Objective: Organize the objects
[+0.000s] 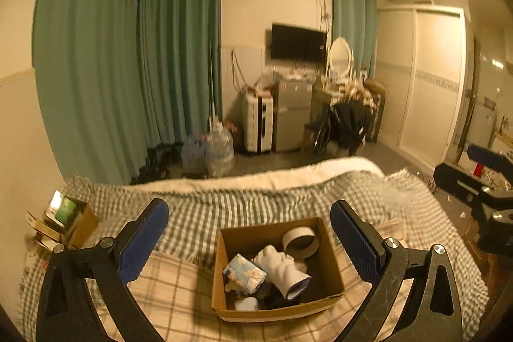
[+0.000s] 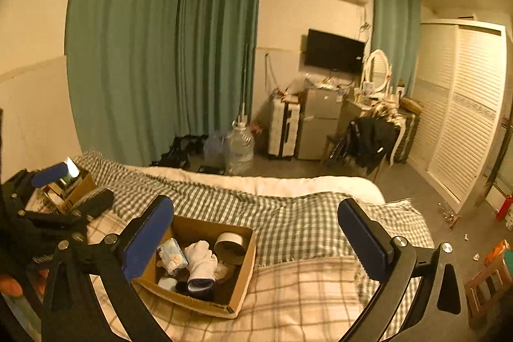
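Note:
An open cardboard box [image 1: 333,265] sits on the checked bedspread. It holds a white glove [image 1: 280,266], a blue-and-white tissue pack [image 1: 245,273], a roll of tape [image 1: 301,241] and dark items. My left gripper [image 1: 250,233] hovers open and empty above the box. In the right wrist view the same box [image 2: 247,265] lies lower left, with the glove [image 2: 202,260] and tape roll [image 2: 229,242] inside. My right gripper [image 2: 256,229] is open and empty, above and to the right of the box.
A second cardboard box [image 1: 81,221] with books stands on the bed's far left; it also shows in the right wrist view [image 2: 78,186]. Beyond the bed are water jugs [image 1: 219,149], a suitcase, a small fridge and a chair. A wooden stool [image 2: 489,284] stands at the right.

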Demonstrator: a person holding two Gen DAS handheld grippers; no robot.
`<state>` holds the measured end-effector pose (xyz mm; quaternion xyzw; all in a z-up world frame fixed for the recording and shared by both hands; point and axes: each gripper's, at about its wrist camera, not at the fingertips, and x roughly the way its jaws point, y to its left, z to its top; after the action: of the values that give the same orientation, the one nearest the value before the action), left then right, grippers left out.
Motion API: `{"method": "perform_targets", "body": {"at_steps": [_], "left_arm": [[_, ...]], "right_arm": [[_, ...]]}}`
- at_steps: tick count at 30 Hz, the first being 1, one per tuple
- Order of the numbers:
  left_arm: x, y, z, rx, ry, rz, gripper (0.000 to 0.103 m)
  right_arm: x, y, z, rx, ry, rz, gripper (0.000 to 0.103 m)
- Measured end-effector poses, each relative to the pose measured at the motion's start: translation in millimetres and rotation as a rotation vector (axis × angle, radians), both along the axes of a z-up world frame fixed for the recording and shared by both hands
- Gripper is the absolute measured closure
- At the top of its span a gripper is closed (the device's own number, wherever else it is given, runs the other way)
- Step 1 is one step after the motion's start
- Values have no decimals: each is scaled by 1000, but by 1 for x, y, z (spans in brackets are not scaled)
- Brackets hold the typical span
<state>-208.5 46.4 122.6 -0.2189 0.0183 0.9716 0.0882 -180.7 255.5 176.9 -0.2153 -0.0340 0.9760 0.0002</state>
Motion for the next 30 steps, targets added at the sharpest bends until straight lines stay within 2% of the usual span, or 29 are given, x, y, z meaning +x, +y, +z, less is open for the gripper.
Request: {"method": "perform_targets", "body": {"at_steps": [5, 12, 17, 21, 26, 30], "left_arm": [[42, -10, 15, -5, 71, 23, 0], [76, -21, 11, -8, 117, 44, 0], [96, -24, -2, -7, 165, 67, 0], [108, -27, -18, 34, 170, 77, 0], [115, -25, -41, 0, 178, 114, 0], [114, -25, -62, 12, 152, 107, 0]], "right_arm": [[40, 2, 13, -5, 41, -28, 0], [83, -8, 8, 2, 99, -36, 0], [100, -16, -8, 12, 131, -42, 0], [104, -17, -25, 10, 141, -65, 0], [103, -21, -48, 31, 150, -83, 0], [101, -24, -66, 38, 146, -79, 0]]}}
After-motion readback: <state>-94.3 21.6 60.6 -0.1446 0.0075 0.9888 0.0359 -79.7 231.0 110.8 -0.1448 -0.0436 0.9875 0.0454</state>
